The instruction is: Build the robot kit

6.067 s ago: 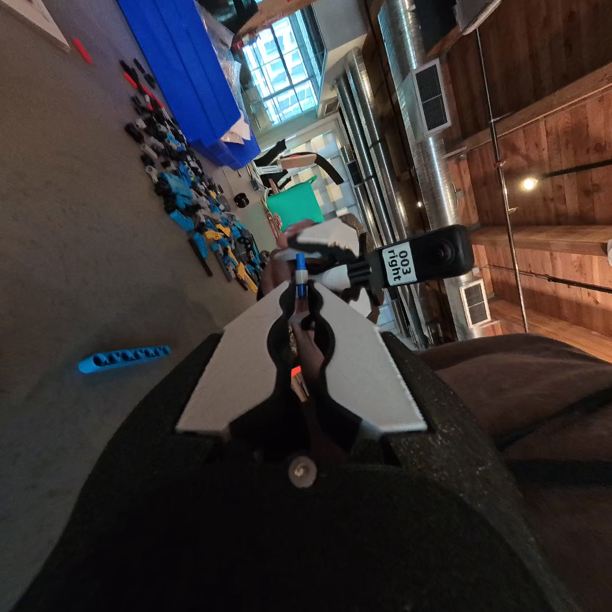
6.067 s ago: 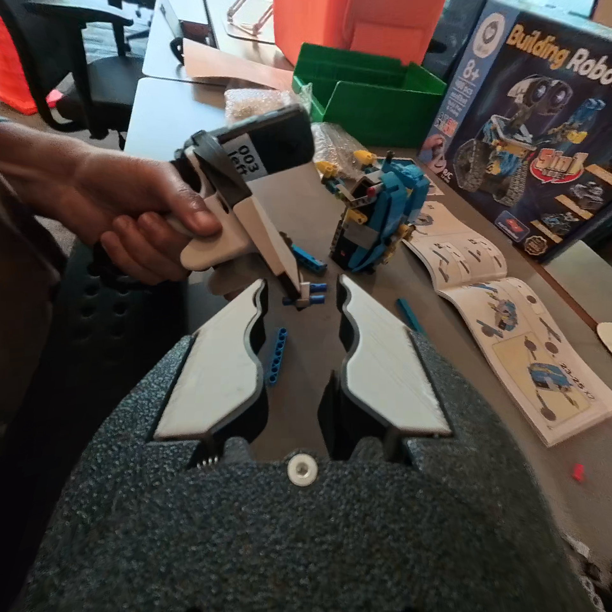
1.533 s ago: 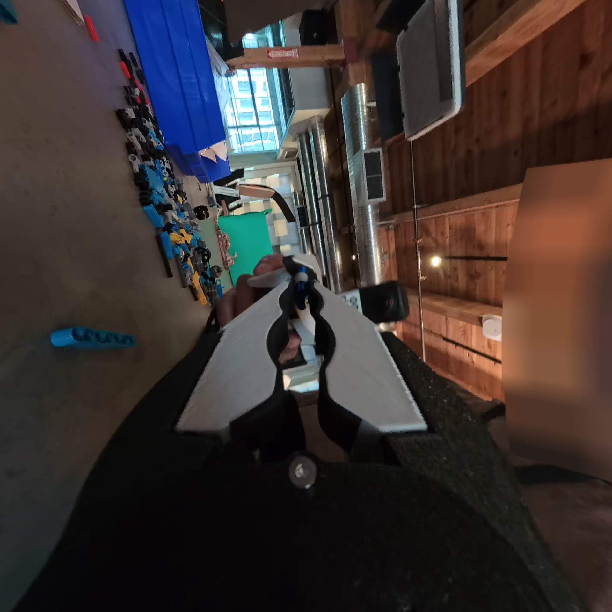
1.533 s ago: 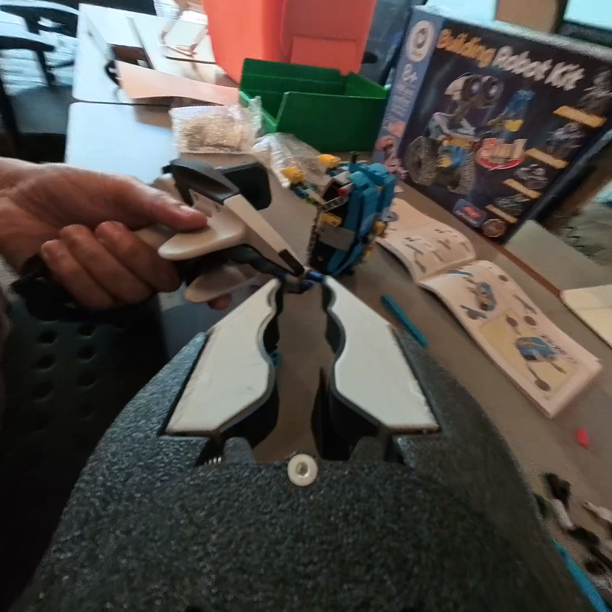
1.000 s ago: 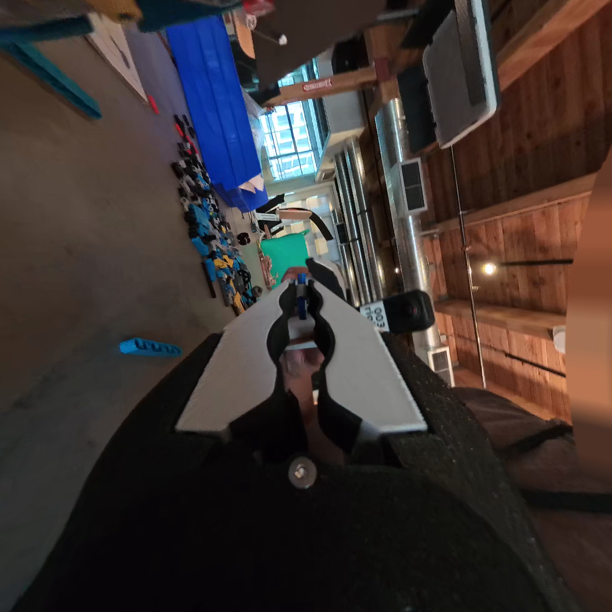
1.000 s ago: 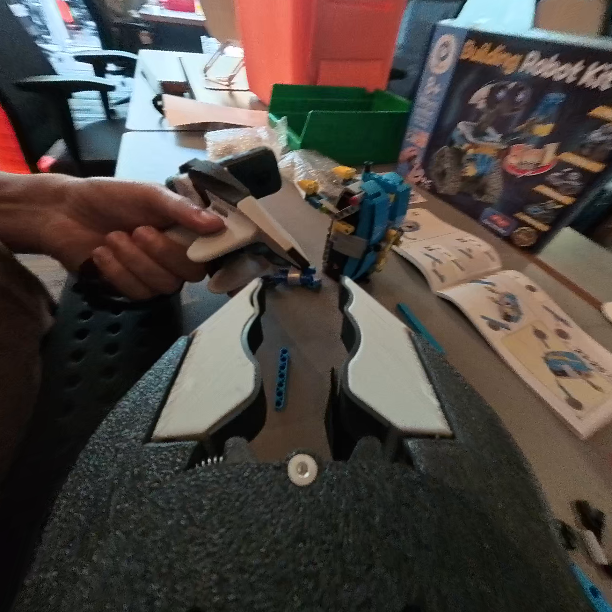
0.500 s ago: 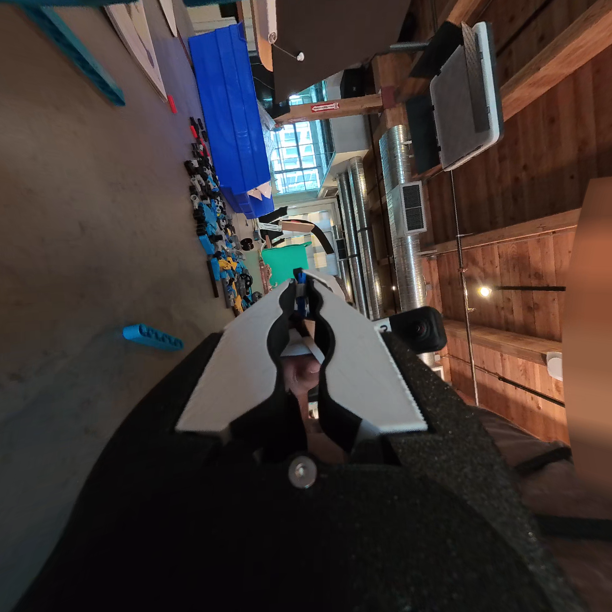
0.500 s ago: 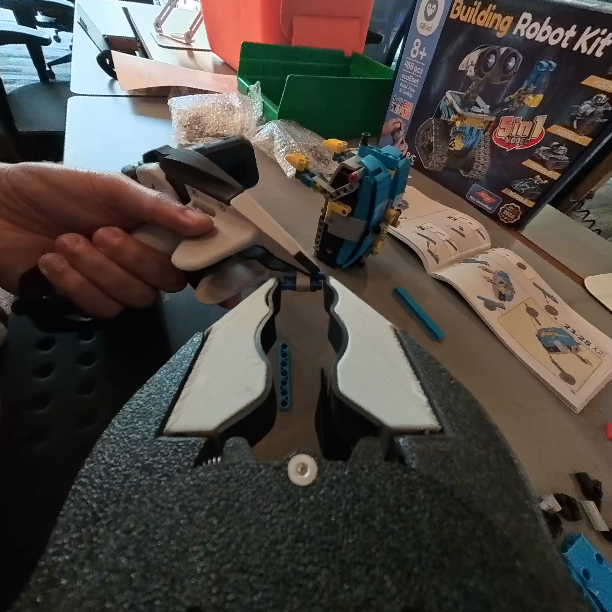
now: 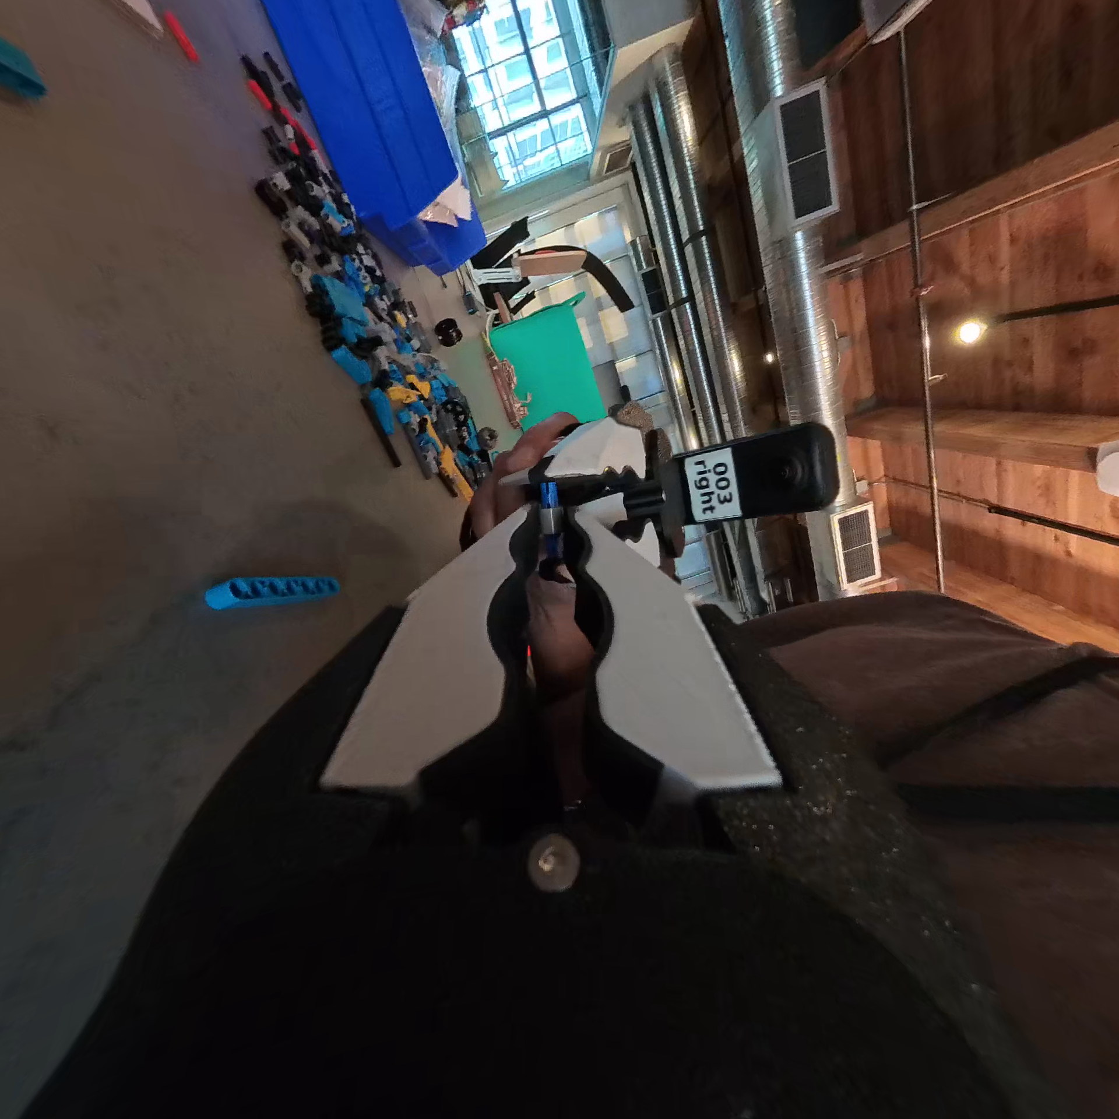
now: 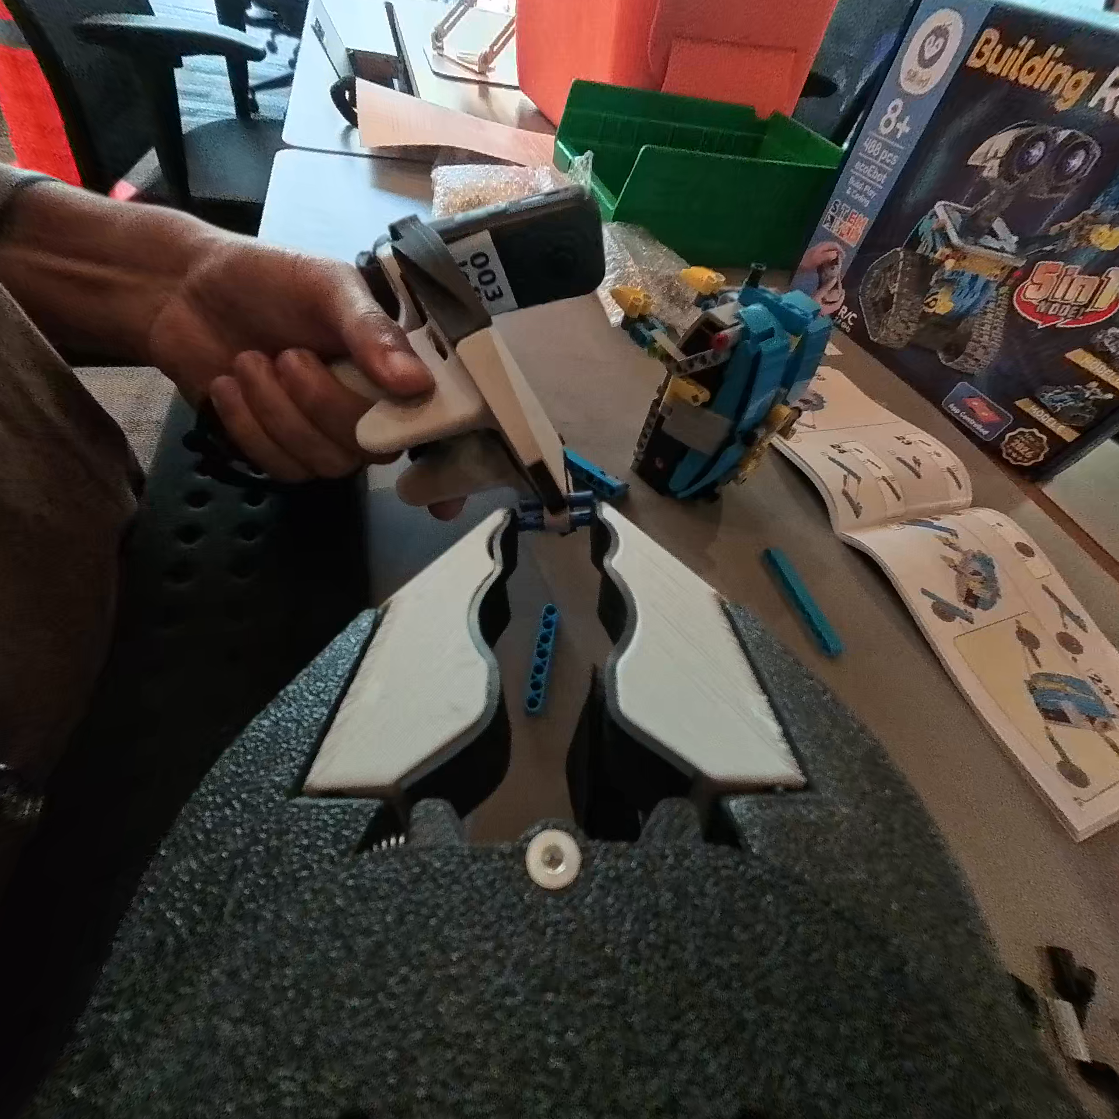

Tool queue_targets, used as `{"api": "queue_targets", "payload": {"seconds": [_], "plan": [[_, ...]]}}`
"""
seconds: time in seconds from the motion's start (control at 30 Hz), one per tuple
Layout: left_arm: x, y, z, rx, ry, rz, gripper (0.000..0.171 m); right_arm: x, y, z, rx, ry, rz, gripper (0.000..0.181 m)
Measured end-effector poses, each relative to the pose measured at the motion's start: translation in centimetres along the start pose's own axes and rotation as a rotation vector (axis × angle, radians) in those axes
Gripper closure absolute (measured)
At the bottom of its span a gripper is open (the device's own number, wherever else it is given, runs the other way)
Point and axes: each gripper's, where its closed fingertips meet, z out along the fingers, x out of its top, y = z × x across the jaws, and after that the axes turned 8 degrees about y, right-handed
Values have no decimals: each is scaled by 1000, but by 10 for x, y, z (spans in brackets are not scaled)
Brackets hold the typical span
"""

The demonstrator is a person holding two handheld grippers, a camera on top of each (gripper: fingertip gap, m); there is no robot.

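over grey table [image 10: 696, 484], left gripper [image 9: 551, 521] pinches blue pin [image 9: 550, 533]; right gripper [image 10: 554, 521] brackets it.

Our left gripper [image 9: 550, 527] and right gripper [image 10: 554, 514] look alike: two broad white fingers [image 10: 418, 684] with wavy dark-edged inner sides, set in a black, grainy housing [image 10: 545, 981] with one pale round screw [image 10: 553, 867] at its middle. Each carries a black camera [image 9: 760, 478] bearing a white label. We wear a brown sleeve [image 9: 908, 672].
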Motion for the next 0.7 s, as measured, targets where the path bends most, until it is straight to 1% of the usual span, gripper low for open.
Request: {"api": "queue_targets", "payload": {"seconds": [0.13, 0.33, 0.4, 0.47, 0.53, 0.6, 0.67, 0.7], "plan": [[-2, -7, -1, 30, -13, -11, 164, -7, -1, 2, 21, 17, 19, 157], [-5, -10, 0, 35, -37, -33, 164, -13, -1, 0, 53, 4, 50, 155], [-3, -10, 0, 37, -22, -37, 164, -12, 5, 0, 3, 12, 68, 148], [0, -12, 0, 44, -2, -40, 165, -12, 7, 1, -60, 13, 20, 147], [2, -15, -1, 64, 17, -38, 164, -14, 10, 2, -104, -18, -29, 147], [4, -18, -1, 89, 33, -26, 164, -17, 10, 4, -104, -46, -28, 149], [5, -21, -2, 122, 47, 4, 165, -19, 7, 6, -72, -69, 4, 157], [4, -22, -2, 141, 49, 26, 165, -22, 7, 7, -67, -89, 9, 157]]}}
